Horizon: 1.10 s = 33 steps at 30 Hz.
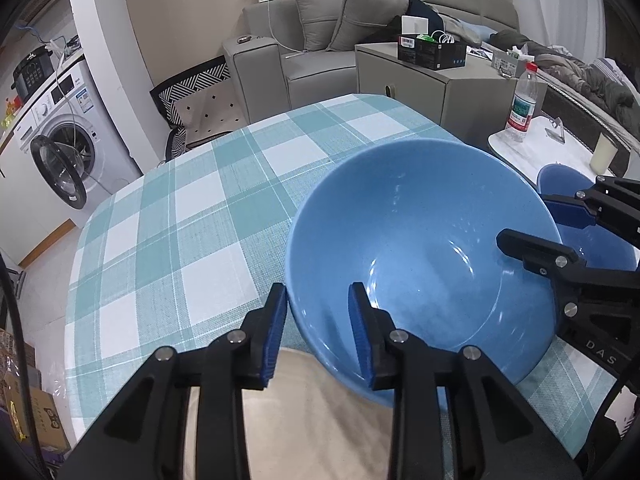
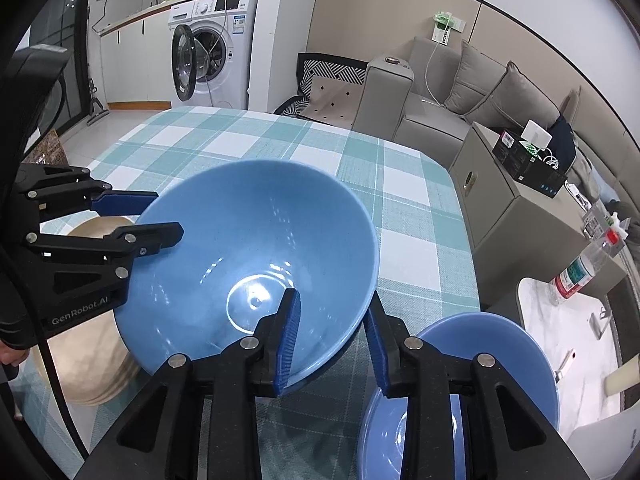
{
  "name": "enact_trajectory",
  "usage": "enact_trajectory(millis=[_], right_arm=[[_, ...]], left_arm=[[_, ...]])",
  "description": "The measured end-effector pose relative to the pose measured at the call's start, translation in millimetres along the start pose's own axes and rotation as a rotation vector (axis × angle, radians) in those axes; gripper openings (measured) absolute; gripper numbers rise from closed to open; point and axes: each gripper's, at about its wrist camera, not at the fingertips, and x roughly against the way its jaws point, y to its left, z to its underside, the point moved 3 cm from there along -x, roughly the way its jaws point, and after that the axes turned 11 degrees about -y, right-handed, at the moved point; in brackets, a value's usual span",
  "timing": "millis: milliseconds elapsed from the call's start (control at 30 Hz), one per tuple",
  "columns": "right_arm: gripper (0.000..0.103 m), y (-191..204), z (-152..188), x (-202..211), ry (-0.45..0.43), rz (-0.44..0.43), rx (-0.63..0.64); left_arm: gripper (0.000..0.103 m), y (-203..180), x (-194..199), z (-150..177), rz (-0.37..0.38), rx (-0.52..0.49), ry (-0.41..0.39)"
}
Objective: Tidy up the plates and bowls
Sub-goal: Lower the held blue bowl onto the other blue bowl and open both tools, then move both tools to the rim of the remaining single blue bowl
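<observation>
Big bowl (image 1: 420, 248) plain light blue, glossy. Second bowl (image 2: 492, 364) darker periwinkle blue. Plates (image 2: 80, 360) beige-tan. Surface (image 1: 168, 224) cloth: teal and white check with thin white lines. Left claw (image 1: 318, 334) and right claw (image 2: 332, 344): black arms, blue ribbed pads. Sofa (image 1: 316, 64) grey. Washing machine (image 2: 212, 40) white.

Grey sofa (image 1: 320, 40) with cushions against a beige panelled wall (image 2: 380, 12); grey cabinet (image 1: 424, 88) beside it. White washing machine (image 2: 208, 48), door open, under a kitchen counter. Pale tiled floor (image 2: 120, 120), patterned rug (image 1: 200, 108).
</observation>
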Motion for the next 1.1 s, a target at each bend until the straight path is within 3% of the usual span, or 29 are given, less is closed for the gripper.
enact_trajectory(millis=[133,267,333,467,633,700,833,900,967,1100], right_arm=[[0.036,-0.7,0.4,-0.8,-0.004,-0.007,-0.006],[0.049,-2.2,1.2,4.4,-0.04,-0.028,-0.037],[0.053,-2.9,1.1,9.0,-0.062,-0.041,-0.057],[0.073,-5.3,1.6,17.7,-0.096,-0.078,-0.109],[0.087,-16.6,2.3,33.0,-0.135,-0.108,-0.194],[0.101,-25.4,3.2,41.4,-0.165,-0.099,-0.246],[0.102,-41.8,6.2,53.6,-0.182,-0.099,-0.329],[0.102,-46.9,7.7,59.8,-0.187,-0.082,-0.334],[0.102,-51.5,10.2,66.3,-0.19,-0.073,-0.337],[0.102,-60.3,15.2,80.4,-0.2,-0.064,-0.353]], left_arm=[[0.032,0.3,0.2,0.1,0.002,0.008,0.0],[0.036,0.6,3.5,-0.9,0.018,0.011,-0.009],[0.043,0.8,7.7,-1.7,0.041,0.024,-0.019],[0.048,-2.5,15.2,-4.9,0.059,0.023,-0.033],[0.053,-2.1,24.3,-7.6,0.08,0.053,-0.056],[0.058,-1.5,27.0,-8.2,0.086,0.065,-0.063],[0.079,0.4,34.0,-8.9,0.093,0.093,-0.084],[0.084,0.8,38.1,-9.5,0.105,0.101,-0.101],[0.099,0.9,41.7,-10.1,0.113,0.108,-0.11],[0.103,1.3,48.2,-11.8,0.129,0.122,-0.125]])
